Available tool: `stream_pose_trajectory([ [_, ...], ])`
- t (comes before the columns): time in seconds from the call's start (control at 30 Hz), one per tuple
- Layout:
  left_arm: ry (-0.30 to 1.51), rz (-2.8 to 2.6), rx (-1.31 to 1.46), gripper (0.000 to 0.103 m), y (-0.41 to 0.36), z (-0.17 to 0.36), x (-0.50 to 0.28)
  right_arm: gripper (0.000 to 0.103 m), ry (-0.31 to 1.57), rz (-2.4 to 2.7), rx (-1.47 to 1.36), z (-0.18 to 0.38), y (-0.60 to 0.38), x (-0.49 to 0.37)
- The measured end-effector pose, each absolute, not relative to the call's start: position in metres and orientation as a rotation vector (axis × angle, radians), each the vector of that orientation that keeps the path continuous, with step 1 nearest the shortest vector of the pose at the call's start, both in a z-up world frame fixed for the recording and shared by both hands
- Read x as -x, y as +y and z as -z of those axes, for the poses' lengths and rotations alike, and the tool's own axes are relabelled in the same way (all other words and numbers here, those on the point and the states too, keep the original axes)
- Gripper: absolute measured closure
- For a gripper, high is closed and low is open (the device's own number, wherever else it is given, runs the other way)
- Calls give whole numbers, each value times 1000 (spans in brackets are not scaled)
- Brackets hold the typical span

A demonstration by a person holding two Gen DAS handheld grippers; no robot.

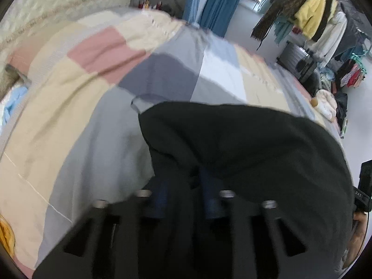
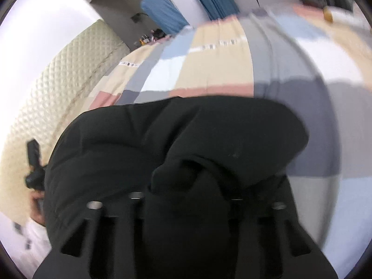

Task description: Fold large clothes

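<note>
Where each camera looks along its own fingers, dark cloth fills the near field.

Item, left gripper [image 1: 186, 186]: jaws drawn narrow, blue-padded fingers [image 1: 160, 200] close together with a fold of the black garment [image 1: 244, 144] bunched between and over them; judged a pinch on the cloth, though the blur hides the exact contact.

Item, right gripper [image 2: 186, 193]: fingers wholly buried under a thick roll of the same black garment [image 2: 174, 134]; jaws narrow, taken as gripping that roll.

Item, black garment: lies on the bed, rising from both grippers and spreading away from them toward the far side. Its near edge runs left to right across the two grippers, so its long axis appears crosswise to the fingers. Neither hand is clearly nearer; each holds its own end of that edge.

Item, quilt [image 1: 69, 107]: patchwork in beige, pink, grey and pale blue, beneath and beyond the garment.

Item, headboard [image 2: 60, 86]: cream, quilted, at far left in the right view.

Item, curtain [image 1: 218, 2]: blue, at the far wall.

Item, clothes rack [image 1: 313, 14]: far right, hung with a yellow jacket and other pieces.

Judgement: any fold would carry the held near edge away, over the far part.
</note>
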State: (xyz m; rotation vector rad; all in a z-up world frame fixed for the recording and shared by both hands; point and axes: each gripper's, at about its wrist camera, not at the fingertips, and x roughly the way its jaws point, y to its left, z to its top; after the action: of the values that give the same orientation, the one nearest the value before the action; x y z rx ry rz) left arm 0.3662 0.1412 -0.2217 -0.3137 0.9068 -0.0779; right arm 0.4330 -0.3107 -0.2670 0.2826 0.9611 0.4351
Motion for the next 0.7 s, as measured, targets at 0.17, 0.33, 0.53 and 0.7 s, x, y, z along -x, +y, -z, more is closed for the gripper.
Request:
stream_pose_trajectory([
  [0.17,718,70,351,96,152,180,-350,92,813,-345,-244,232,-309,-422],
  [0.33,603,35,347,96,155,153,-354,94,728,-272,-254,215,-316,-432],
  [0.53,718,-37,270,97,145,181,-393,95,804,-170,-174,245,-310,-467],
  [0.7,814,-45,271,97,145,204,-402,95,883,-142,-199,277,-318,-484],
])
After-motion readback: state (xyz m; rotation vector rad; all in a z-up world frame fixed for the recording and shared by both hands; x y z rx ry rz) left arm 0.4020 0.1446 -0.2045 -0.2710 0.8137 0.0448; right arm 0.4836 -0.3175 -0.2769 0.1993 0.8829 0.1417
